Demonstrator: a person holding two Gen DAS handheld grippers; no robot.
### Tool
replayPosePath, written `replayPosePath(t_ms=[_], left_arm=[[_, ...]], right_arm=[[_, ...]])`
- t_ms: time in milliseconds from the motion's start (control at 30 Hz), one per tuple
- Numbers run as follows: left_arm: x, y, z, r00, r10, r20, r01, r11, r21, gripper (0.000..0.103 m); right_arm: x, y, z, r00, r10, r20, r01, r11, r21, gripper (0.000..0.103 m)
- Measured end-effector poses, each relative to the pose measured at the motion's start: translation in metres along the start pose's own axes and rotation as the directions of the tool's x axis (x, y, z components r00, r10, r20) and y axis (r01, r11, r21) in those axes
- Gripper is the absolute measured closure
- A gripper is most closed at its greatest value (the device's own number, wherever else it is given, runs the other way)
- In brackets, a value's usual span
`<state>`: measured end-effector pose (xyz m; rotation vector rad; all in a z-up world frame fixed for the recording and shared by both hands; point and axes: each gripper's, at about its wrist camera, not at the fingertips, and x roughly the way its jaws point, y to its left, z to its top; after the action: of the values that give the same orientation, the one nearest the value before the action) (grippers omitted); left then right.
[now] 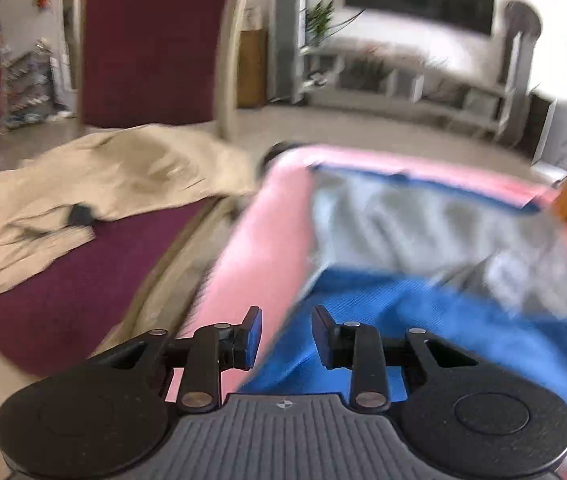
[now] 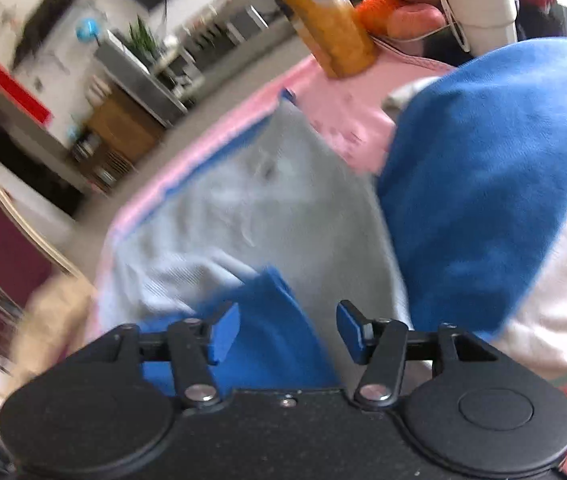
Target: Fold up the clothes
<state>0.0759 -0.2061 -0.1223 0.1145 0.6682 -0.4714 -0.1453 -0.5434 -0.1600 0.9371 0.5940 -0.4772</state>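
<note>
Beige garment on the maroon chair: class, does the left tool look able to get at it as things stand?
Probably yes. The beige garment lies uncovered on the chair, left of the left tool, with nothing between them. The tool's jaws look parted.

A blue-and-grey garment (image 1: 403, 240) lies partly folded on the pink cloth (image 1: 259, 248).

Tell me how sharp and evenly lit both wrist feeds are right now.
Left wrist: motion blur smears the blue and grey garment and the room, the far wall is blown out white, the left gripper stays sharp. Right wrist: the same smear, tilted fisheye bending, the right gripper crisp.
</note>
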Motion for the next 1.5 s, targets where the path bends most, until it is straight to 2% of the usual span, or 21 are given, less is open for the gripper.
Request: replayPosePath(t_ms=[67,133,200,300,367,400,433,500,567,633,700,733,800,933,1033,1133,1200,1300,1367,1433,1500], left_arm=[[0.011,-0.01,0.01,0.999,-0.032,-0.001,0.032,0.999,0.017,0.072],[0.029,-0.023,0.017,0.998,-0.057,-0.018,0.058,0.998,0.04,0.072],[0.052,-0.032,0.019,0.995,-0.078,-0.056,0.08,0.996,0.038,0.072],[0.083,-0.036,0.01,0.992,-0.023,-0.122,0.028,0.999,0.038,0.072],[0.101,-0.036,0.001,0.986,0.025,-0.165,-0.019,0.999,0.04,0.069],[0.103,-0.033,0.0,0.984,0.039,-0.174,-0.033,0.999,0.034,0.07],[0.101,-0.032,0.001,0.985,0.044,-0.164,-0.039,0.999,0.03,0.07],[0.094,-0.027,0.003,0.99,0.072,-0.124,-0.072,0.997,0.008,0.071],[0.086,-0.024,0.004,0.986,0.155,-0.06,-0.156,0.988,-0.006,0.073],[0.077,-0.019,0.006,0.976,0.217,-0.023,-0.218,0.976,-0.02,0.074],[0.065,-0.014,0.005,0.969,0.248,-0.008,-0.248,0.968,-0.028,0.074],[0.058,-0.012,0.004,0.966,0.257,-0.005,-0.257,0.966,-0.027,0.074],[0.043,-0.009,0.002,0.964,0.267,-0.004,-0.267,0.964,-0.015,0.073],[0.008,-0.005,-0.011,0.981,0.193,-0.014,-0.194,0.981,-0.02,0.063],[-0.012,0.001,-0.027,0.991,0.119,-0.054,-0.122,0.991,-0.054,0.062],[-0.02,-0.001,-0.047,0.991,0.041,-0.125,-0.051,0.996,-0.072,0.062],[-0.019,-0.01,-0.054,0.987,-0.007,-0.161,-0.001,0.999,-0.052,0.062],[-0.024,-0.036,-0.059,0.992,-0.024,-0.127,0.032,0.998,0.059,0.062],[-0.026,-0.048,-0.062,0.993,-0.05,-0.104,0.061,0.993,0.101,0.062],[-0.024,-0.057,-0.064,0.992,-0.07,-0.1,0.083,0.989,0.123,0.062],[-0.016,-0.065,-0.065,0.993,-0.065,-0.101,0.079,0.987,0.142,0.062]], right_arm=[[0.005,0.005,0.01,0.996,0.084,-0.011,-0.084,0.996,0.021,0.068],[0.014,0.011,0.02,0.985,0.168,-0.042,-0.166,0.986,0.03,0.069],[0.04,0.012,0.019,0.965,0.238,-0.113,-0.23,0.97,0.08,0.07],[0.082,0.006,0.011,0.924,0.324,-0.203,-0.289,0.94,0.183,0.07],[0.1,-0.001,0.005,0.925,0.301,-0.234,-0.256,0.945,0.203,0.071],[0.105,-0.004,0.004,0.942,0.238,-0.235,-0.201,0.965,0.17,0.079],[0.103,-0.01,0.006,0.958,0.197,-0.209,-0.164,0.972,0.166,0.103],[0.096,-0.022,0.01,0.98,0.13,-0.148,-0.103,0.979,0.177,0.103],[0.085,-0.032,0.014,0.994,0.075,-0.082,-0.056,0.976,0.209,0.103],[0.073,-0.043,0.018,1.0,0.017,-0.017,-0.012,0.97,0.244,0.099],[0.062,-0.04,0.016,1.0,0.017,-0.023,-0.011,0.97,0.244,0.095],[0.057,-0.039,0.014,1.0,0.017,-0.025,-0.01,0.97,0.243,0.086],[0.046,-0.036,0.011,0.999,0.017,-0.031,-0.009,0.97,0.242,0.074],[0.011,-0.026,0.003,0.998,0.053,-0.016,-0.049,0.981,0.188,0.058],[-0.013,-0.027,-0.004,0.997,0.081,-0.007,-0.079,0.98,0.182,0.053],[-0.032,-0.037,-0.018,0.996,0.086,-0.01,-0.083,0.977,0.198,0.048],[-0.035,-0.04,-0.029,0.996,0.079,-0.031,-0.071,0.978,0.194,0.048],[-0.03,-0.037,-0.04,0.996,0.057,-0.064,-0.046,0.987,0.151,0.051],[-0.025,-0.023,-0.042,0.998,0.037,-0.051,-0.034,0.998,0.058,0.072],[-0.023,-0.004,-0.044,1.0,0.016,-0.02,-0.017,0.997,-0.073,0.075],[-0.016,0.007,-0.048,0.999,0.043,-0.032,-0.047,0.989,-0.141,0.075]])
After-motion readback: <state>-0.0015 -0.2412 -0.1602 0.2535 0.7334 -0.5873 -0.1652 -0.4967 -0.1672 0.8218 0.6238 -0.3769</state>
